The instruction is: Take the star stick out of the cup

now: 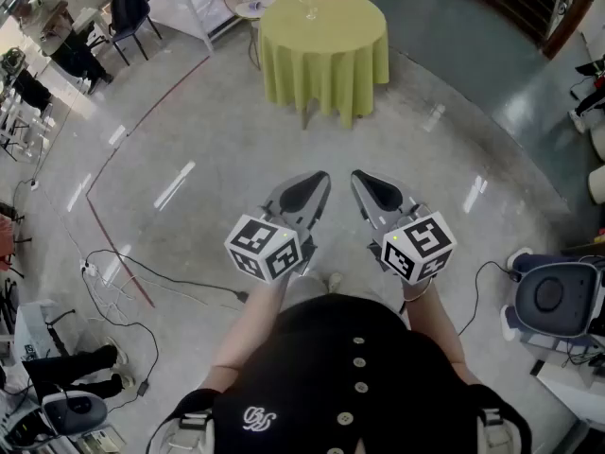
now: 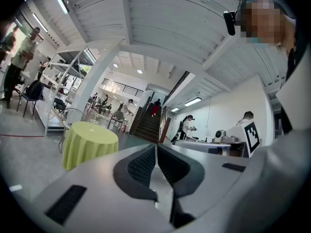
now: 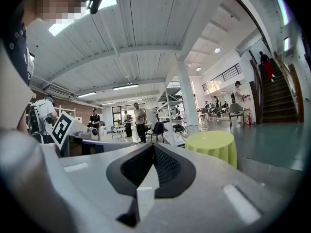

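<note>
Two tongs show in the head view, left tongs (image 1: 318, 180) and right tongs (image 1: 365, 180), aimed at 12 o'clock, well apart from the desk (image 1: 326, 50) bearing the cup (image 1: 309, 4); the star stick is too small to tell.

Left gripper view: left tongs pressed together on nothing, desk at 9 o'clock of the tips.

Right gripper view: right tongs likewise, desk at 3 o'clock.

Approach seems in hand; next calls for nearing the desk and spreading one pair.

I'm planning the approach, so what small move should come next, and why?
Probably walk toward the green-clothed table: the cup on it stands far ahead, while the left gripper and right gripper are shut and empty, close to the body.
</note>
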The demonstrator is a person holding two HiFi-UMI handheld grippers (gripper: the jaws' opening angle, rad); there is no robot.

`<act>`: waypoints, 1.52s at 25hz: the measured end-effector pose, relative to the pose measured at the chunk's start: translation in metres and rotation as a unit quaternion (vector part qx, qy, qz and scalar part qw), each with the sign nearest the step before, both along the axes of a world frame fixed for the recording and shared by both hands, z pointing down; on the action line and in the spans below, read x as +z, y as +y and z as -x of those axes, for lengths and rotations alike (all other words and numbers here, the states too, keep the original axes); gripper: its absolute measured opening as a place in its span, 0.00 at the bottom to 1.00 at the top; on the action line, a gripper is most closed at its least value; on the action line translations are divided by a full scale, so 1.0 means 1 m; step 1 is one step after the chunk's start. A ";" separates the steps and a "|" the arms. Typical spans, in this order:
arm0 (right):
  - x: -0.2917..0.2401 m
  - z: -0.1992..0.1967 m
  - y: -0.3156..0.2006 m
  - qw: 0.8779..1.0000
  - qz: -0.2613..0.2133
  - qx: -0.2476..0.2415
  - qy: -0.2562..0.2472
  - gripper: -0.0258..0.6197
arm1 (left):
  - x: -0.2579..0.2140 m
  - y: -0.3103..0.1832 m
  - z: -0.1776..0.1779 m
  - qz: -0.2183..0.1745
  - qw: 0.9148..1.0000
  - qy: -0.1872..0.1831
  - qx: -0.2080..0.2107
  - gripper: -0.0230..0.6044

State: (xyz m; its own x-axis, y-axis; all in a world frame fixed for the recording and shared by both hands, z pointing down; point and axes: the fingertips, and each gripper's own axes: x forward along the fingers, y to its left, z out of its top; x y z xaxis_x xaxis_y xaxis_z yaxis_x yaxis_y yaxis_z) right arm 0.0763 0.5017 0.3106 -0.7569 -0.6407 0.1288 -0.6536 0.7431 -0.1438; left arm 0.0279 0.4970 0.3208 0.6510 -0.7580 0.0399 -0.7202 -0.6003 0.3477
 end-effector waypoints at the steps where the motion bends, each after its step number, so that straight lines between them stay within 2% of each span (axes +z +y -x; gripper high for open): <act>1: -0.002 0.000 0.000 1.000 -0.002 0.000 0.000 0.04 | -0.001 -0.001 -0.001 0.000 1.000 0.000 0.000 0.07; 13: 0.007 0.002 0.000 1.000 -0.001 -0.010 0.013 0.04 | 0.001 -0.002 -0.008 0.002 1.000 -0.007 0.006 0.07; 23: -0.006 -0.017 -0.011 0.999 -0.028 0.027 -0.008 0.04 | 0.003 -0.005 -0.019 0.003 1.000 -0.010 0.004 0.07; 33: 0.002 -0.037 -0.018 1.000 -0.013 0.012 -0.011 0.04 | 0.006 -0.012 -0.041 0.006 1.000 0.001 -0.014 0.07; 38: 0.005 -0.043 -0.027 1.000 -0.008 0.012 -0.017 0.04 | 0.008 -0.021 -0.052 0.006 1.000 0.001 -0.011 0.07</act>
